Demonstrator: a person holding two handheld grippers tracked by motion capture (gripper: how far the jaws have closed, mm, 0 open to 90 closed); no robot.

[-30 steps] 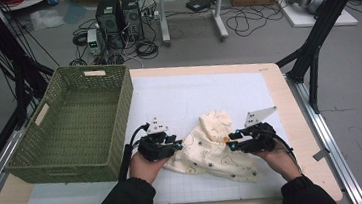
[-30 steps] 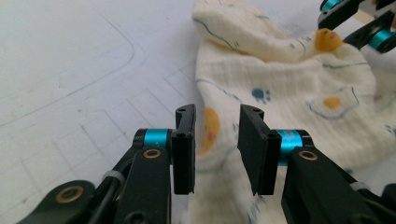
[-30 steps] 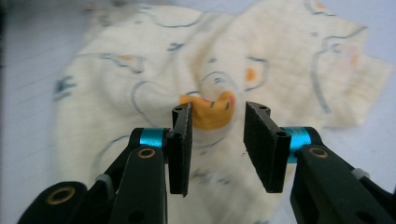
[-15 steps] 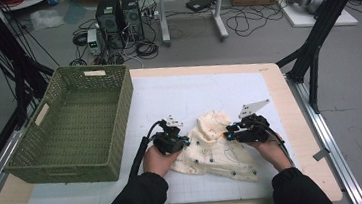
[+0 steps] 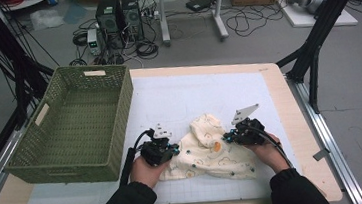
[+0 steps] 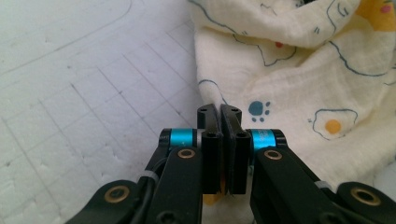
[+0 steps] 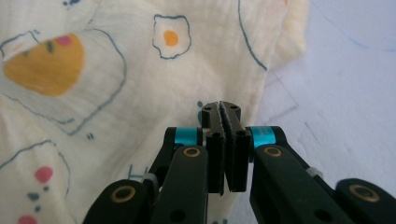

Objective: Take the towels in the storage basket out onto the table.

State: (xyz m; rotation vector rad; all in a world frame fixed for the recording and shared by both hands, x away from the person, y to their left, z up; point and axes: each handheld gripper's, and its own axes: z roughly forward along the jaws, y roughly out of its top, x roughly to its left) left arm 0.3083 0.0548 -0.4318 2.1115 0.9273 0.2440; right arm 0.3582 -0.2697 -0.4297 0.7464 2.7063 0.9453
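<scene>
Both the left gripper (image 5: 172,148) and the right gripper (image 5: 228,136) have just been closed onto opposite edges of the crumpled cream egg-printed muslin cloth (image 5: 209,152) lying on the white gridded mat (image 5: 178,97), so lifting or spreading can likely follow.

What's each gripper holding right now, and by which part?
Both hold the cream printed cloth: left gripper shut on its left edge, right gripper shut on its right edge. The cloth lies on the table.

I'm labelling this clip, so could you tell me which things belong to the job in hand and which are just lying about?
In the job: cream printed cloth; left gripper and right gripper, each shut on its edge.

Lying about: green wicker basket; white grid mat; computer towers and cables on the floor.
</scene>
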